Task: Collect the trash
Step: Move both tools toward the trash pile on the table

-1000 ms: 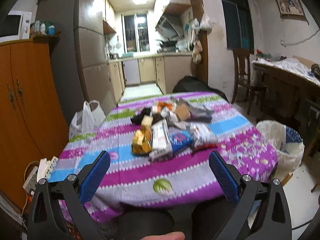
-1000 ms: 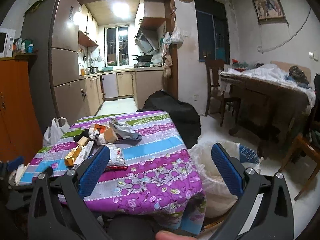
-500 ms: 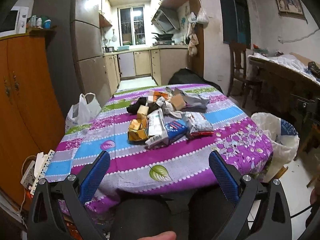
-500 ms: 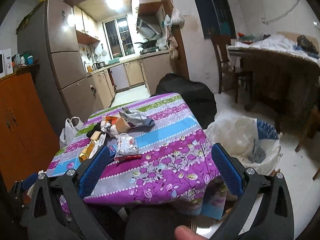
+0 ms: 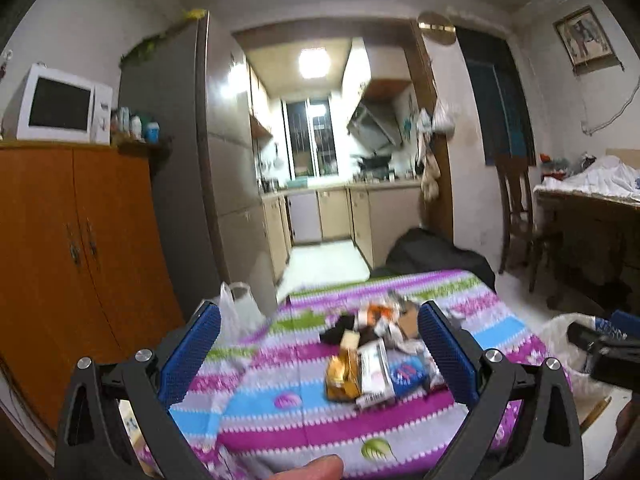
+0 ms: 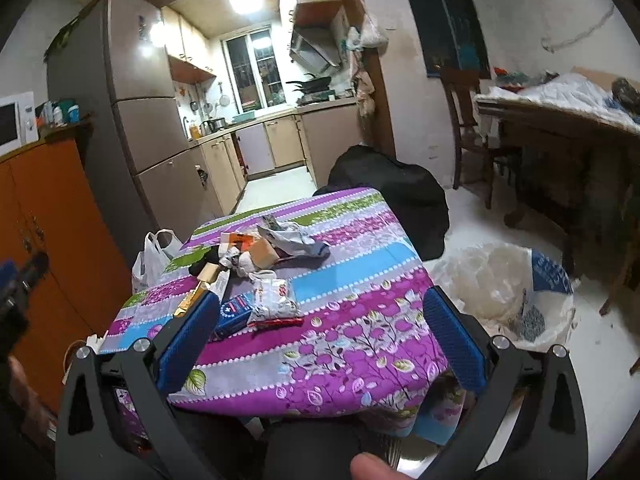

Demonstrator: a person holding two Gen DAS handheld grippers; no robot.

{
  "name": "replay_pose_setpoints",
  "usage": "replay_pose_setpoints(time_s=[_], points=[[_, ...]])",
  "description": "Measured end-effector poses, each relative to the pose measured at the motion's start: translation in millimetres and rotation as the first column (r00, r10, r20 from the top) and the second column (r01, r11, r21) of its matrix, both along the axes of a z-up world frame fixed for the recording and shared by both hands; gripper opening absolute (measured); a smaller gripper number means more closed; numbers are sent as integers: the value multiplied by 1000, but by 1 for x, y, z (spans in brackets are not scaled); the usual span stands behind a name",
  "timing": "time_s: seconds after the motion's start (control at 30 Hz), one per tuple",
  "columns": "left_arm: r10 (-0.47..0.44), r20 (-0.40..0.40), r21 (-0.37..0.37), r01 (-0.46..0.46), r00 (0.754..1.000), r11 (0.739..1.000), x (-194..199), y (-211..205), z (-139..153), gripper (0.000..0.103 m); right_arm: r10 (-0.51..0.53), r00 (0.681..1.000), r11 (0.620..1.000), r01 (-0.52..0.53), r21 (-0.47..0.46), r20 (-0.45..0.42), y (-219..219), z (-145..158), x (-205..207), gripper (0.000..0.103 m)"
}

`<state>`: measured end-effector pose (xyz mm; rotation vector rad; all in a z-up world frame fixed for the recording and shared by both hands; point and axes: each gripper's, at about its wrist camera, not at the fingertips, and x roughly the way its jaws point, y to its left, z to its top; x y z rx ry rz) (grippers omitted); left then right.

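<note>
A pile of trash (image 5: 372, 356) lies on the table's striped purple cloth (image 5: 304, 432): a gold wrapper (image 5: 340, 372), a white packet, a blue box (image 6: 234, 312), a silver snack bag (image 6: 274, 300) and crumpled paper. It also shows in the right wrist view (image 6: 256, 264). My left gripper (image 5: 320, 360) is open and empty, short of the table's near edge, facing the pile. My right gripper (image 6: 320, 340) is open and empty over the table's near right corner. A white plastic trash bag (image 6: 504, 292) stands open on the floor right of the table.
An orange wooden cabinet (image 5: 72, 264) with a microwave (image 5: 60, 104) stands on the left beside a tall fridge (image 6: 132, 120). A white plastic bag (image 5: 240, 312) sits by the table's far left. A black bag (image 6: 392, 188), a chair (image 6: 468, 120) and a cluttered side table (image 6: 568, 120) are beyond.
The left gripper has tilted upward, so the table sits lower in its view. The right gripper has moved closer to the table's corner and looks down on it more.
</note>
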<state>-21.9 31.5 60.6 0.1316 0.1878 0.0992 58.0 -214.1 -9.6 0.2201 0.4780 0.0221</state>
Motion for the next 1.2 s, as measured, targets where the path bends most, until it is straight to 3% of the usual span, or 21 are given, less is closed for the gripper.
replay_pose_setpoints(time_s=[0.2,0.87,1.0,1.1,1.2], points=[[-5,46,43,3,999,999,-10,-10,8,98,46,999,999,-47,-18,-8,16,0,10,98],[6,21,27,-7,1000,1000,4,-2,0,98,62,998,997,-63,-35,-28,23,-10,19,98],[-17,-49,1,17,999,1000,23,6,-15,98,48,998,997,-51,-65,-45,26,-16,25,98],[-49,-148,-30,45,988,999,45,25,-40,98,31,997,996,-37,-87,-71,25,-23,32,98],[-26,-238,-45,16,971,999,64,52,-72,98,5,995,993,-17,-119,-99,22,-33,39,98]])
